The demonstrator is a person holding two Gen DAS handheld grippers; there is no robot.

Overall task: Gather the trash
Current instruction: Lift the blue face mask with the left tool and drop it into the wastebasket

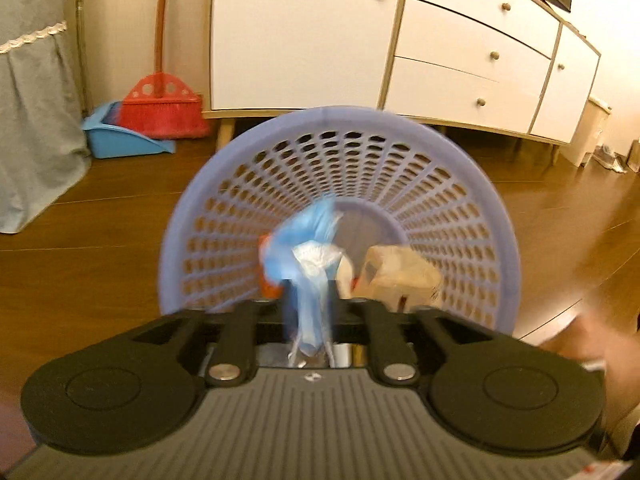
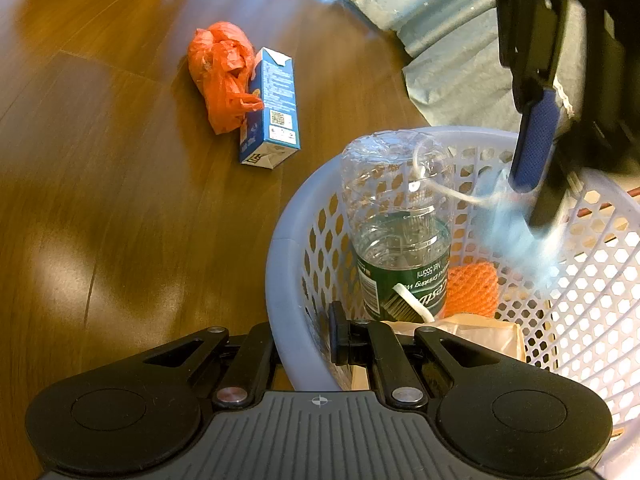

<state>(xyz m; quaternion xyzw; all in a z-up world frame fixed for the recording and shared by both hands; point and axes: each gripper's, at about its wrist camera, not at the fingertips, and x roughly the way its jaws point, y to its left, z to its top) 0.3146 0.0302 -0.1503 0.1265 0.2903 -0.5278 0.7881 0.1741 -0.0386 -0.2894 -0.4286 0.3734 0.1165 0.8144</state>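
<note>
Dropping blue mask [image 1: 310, 256] into basket [image 1: 200, 200] | left gripper [image 1: 308, 304] fingers pinching mask over basket | right gripper [image 2: 308, 344] fingers clamping basket rim | next: release, then fetch carton [image 2: 272, 108], orange bag [image 2: 222, 72] on floor [image 2: 100, 200]

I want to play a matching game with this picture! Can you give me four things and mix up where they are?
Things:
1. bottle
2. carton
3. blue bag
4. broom

Places:
A. on the floor beside the orange bag
B. against the wall by the cabinet
C. upside down in the basket
D. held in the left hand-held gripper

Pairs: 1-C, 2-A, 3-D, 4-B
</note>
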